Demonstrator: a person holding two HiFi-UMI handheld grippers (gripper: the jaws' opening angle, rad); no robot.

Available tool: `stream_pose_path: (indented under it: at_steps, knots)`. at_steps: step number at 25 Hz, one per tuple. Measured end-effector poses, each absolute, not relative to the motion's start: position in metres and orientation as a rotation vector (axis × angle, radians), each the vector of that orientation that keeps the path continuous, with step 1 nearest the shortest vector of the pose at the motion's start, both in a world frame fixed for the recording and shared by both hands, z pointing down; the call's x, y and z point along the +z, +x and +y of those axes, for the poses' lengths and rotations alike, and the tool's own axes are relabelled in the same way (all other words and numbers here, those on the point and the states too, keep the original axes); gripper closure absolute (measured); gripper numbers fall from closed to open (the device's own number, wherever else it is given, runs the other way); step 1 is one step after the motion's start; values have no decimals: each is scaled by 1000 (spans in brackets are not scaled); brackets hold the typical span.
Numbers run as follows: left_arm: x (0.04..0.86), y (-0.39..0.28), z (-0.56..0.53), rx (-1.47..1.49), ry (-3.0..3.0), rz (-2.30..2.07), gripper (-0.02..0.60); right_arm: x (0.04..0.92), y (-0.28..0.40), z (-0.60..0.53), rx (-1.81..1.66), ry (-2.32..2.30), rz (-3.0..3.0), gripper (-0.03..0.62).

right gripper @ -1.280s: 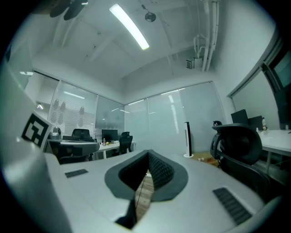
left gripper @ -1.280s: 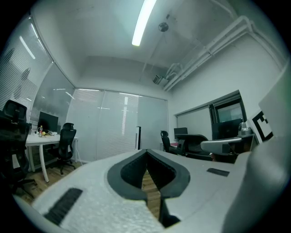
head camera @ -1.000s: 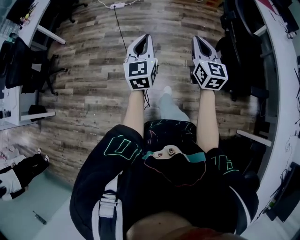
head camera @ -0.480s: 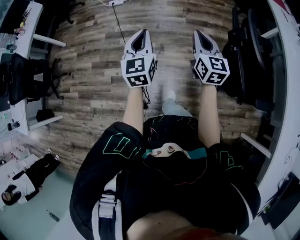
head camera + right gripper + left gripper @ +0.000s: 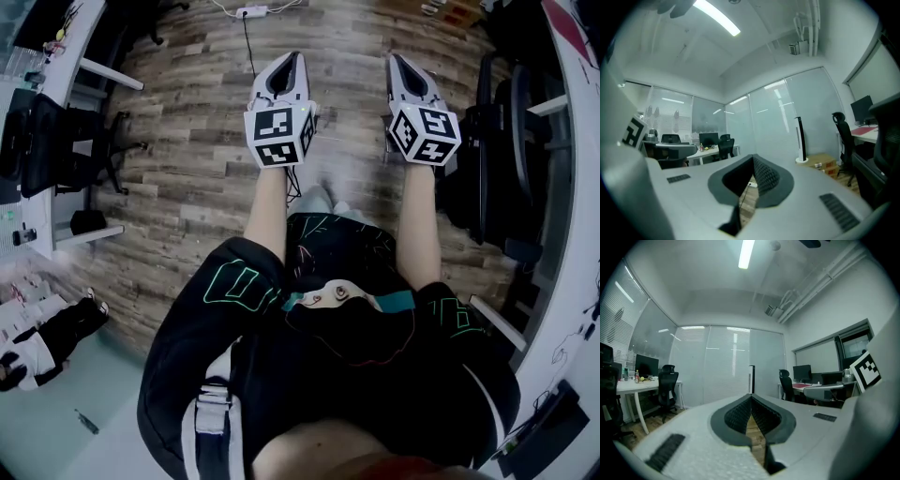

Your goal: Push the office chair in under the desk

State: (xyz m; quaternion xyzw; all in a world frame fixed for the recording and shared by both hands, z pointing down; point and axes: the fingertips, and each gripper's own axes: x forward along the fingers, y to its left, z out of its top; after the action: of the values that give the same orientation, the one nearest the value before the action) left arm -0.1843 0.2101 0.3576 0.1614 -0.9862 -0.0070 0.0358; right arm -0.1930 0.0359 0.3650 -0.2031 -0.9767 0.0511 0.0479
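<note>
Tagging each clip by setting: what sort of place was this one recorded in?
Most likely an open office: a desk with a monitor on it, a black office chair at it, and glass walls with blinds behind.

Ceiling strip lights give cool, even brightness; heavy fisheye bending and dark corners frame each view; glass walls show glare.

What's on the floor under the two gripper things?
Wooden floor, with a black cable running to a white power strip. The left gripper and right gripper cover the boards straight beneath them, so that patch is hidden.
</note>
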Motion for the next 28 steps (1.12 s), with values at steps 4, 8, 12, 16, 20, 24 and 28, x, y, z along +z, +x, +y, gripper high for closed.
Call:
stream_pose_path:
  at_steps: [4, 8, 12, 16, 20, 24, 28]
  knots:
    - [353, -207, 217, -28, 490, -3047, 574, 358, -217, 42, 135, -638, -2993, 589]
    - [356, -242, 218, -61, 506, -3050, 572, 359, -245, 45, 91, -632, -2991, 589]
    - [360, -280, 198, -68, 587, -3029, 573, 364, -275, 28, 85, -556, -2992, 589]
    - [369, -322, 172, -53, 714, -2975, 572, 370, -304, 12, 89, -455, -3003, 589]
    - [377, -362, 127, -16, 886, -2899, 572, 381, -326, -25, 120, -285, -3005, 589]
    - [379, -391, 62, 17, 1126, -2803, 572, 381, -335, -70, 121, -70, -3023, 589]
    - [382, -388, -20, 43, 1449, -2651, 572, 376, -316, -118, 102, 196, -3036, 589]
